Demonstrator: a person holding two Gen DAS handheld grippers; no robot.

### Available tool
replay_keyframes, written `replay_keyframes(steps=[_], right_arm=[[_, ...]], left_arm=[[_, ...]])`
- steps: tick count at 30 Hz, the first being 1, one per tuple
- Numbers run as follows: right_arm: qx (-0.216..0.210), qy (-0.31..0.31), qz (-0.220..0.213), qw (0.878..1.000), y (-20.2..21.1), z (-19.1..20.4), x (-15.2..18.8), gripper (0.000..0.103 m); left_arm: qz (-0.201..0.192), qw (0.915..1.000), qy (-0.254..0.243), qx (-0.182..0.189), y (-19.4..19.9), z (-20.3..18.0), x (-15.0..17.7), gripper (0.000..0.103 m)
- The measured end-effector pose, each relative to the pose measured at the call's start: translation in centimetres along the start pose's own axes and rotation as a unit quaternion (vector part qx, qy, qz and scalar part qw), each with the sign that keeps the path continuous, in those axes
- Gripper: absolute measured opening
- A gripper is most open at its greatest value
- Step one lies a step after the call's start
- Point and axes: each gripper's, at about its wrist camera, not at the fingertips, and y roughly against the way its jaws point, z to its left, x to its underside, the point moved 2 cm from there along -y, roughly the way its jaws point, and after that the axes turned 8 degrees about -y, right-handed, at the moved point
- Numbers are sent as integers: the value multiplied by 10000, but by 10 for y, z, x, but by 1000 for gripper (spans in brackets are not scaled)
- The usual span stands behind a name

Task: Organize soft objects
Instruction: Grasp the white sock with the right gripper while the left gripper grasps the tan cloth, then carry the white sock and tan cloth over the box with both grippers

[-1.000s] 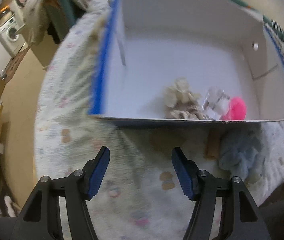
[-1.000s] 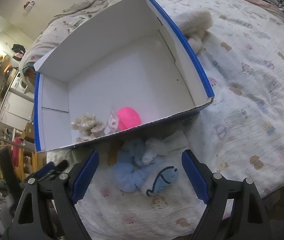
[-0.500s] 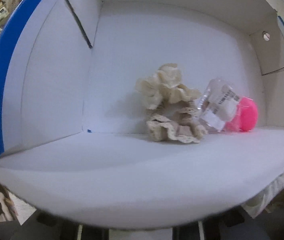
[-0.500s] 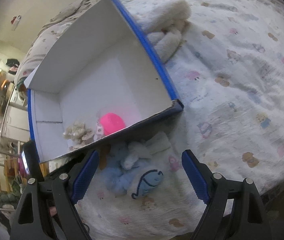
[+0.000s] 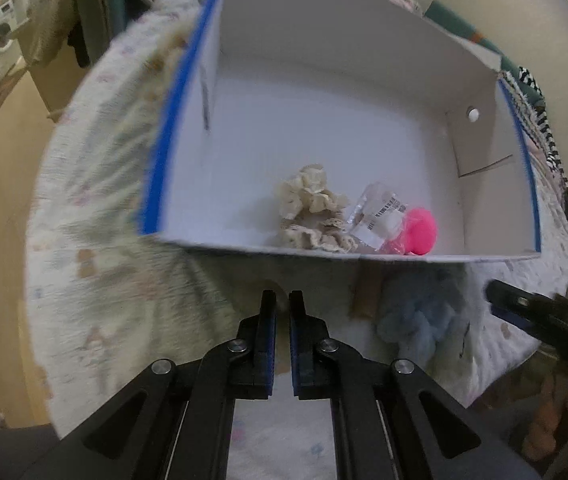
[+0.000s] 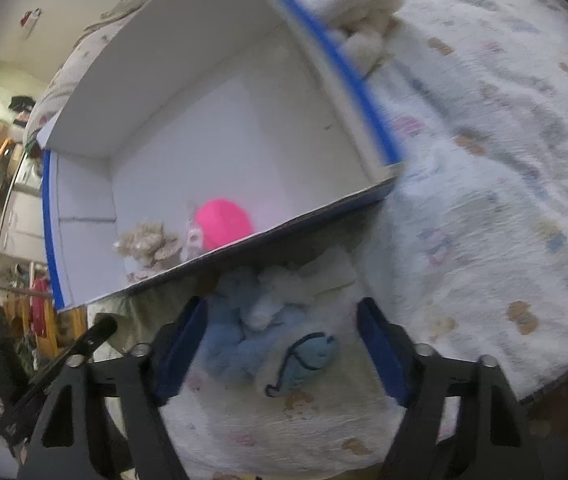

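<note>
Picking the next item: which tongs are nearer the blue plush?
Right. The right tongs straddle the blue plush, jaws open; the shut left tongs sit off to its side.

The box's near wall point(image 6: 244, 248) hides part of the blue soft toy point(image 6: 244, 344); bedspread point(image 6: 504, 140) blurred.

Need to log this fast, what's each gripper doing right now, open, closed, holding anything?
Left gripper: closed, holding nothing.
Right gripper: open, jaws just been closing around the blue plush toy, not yet gripping it.
</note>
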Motion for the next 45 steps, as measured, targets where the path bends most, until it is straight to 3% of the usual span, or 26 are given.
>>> replay_keyframes(steps=[2,7,8,10,12,20,27,32,35,45], right_arm=[[-32,68,185,9998,-11,6,2,54],[311,234,302,9988,-31,15,2,46],[372,252,308,9985,-34,16,2,36],[477,283,292,9980,-38,15,1,30],[425,353,274,9981,-38,17,2,8],[-287,578,-112,9979,7,28,20,8],[-465,791,-68,9958,15,38,35,8],[-883,995,-124,9910,30,55,49,8],[-1080,1112,-166,9878,40,66,56,8],[-1536,1419,-655,9757,89,107,36,8]], left_arm=[[-103,9999,-20,-62,15,11,7,6],[-223,9997,102,-95,33,32,14,6],[-228,9996,129,-107,36,37,15,6],[-233,9995,196,-125,36,44,19,6],[-246,9994,209,-145,35,45,18,6],[-292,9992,174,-226,39,43,20,6],[-378,9988,118,-295,47,36,31,6],[-603,9970,26,-494,59,27,37,6],[-778,9931,-81,-869,66,18,37,6],[-1362,9879,-249,-696,118,-12,-12,6]])
